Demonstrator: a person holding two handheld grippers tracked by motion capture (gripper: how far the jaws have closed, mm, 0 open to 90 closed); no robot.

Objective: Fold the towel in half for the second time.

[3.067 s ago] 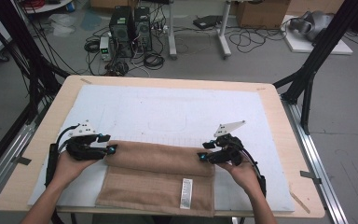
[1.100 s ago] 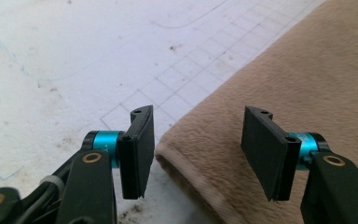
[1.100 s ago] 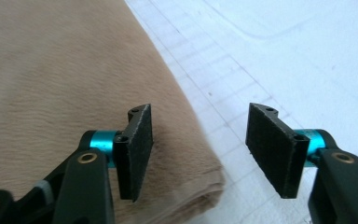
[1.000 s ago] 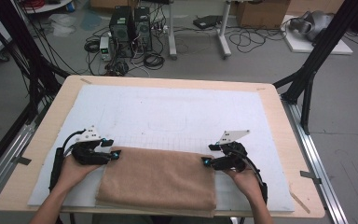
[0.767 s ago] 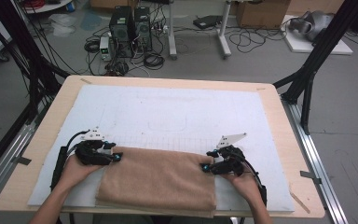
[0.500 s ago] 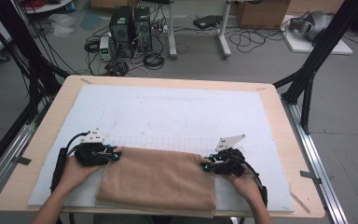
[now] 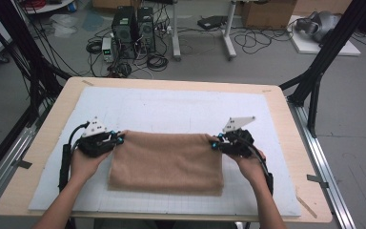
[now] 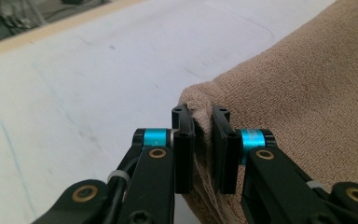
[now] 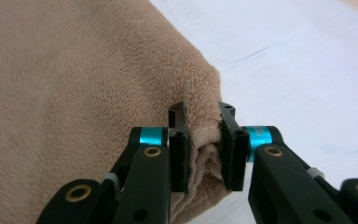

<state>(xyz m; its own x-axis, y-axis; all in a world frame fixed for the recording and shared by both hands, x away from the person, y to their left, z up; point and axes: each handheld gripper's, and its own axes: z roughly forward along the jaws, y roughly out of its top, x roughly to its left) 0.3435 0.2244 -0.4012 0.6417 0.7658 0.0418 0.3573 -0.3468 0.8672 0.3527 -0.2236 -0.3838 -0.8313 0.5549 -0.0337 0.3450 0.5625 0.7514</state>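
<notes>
L gripper [image 8: 203, 142] jaws just closing, pinched on tan towel [image 8: 307, 107] corner, above white mat [image 8: 88, 79].

- A wooden table [image 7: 293, 143] with pale edges stands in the middle of the room, and a white gridded mat [image 7: 181, 107] covers most of its top.
- Beyond the table lies a grey floor [image 7: 267, 62] strewn with loose black cables [image 7: 262, 40].
- Two dark computer towers [image 7: 133, 24] stand on the floor at the far side.
- White desk legs [image 7: 226, 36] rise near them.
- Cardboard boxes [image 7: 267, 12] sit against the far edge.
- Black metal frame struts [image 7: 324, 62] slant up at both sides of the table.
- Metal rails [image 7: 331, 191] run along the table's sides.
</notes>
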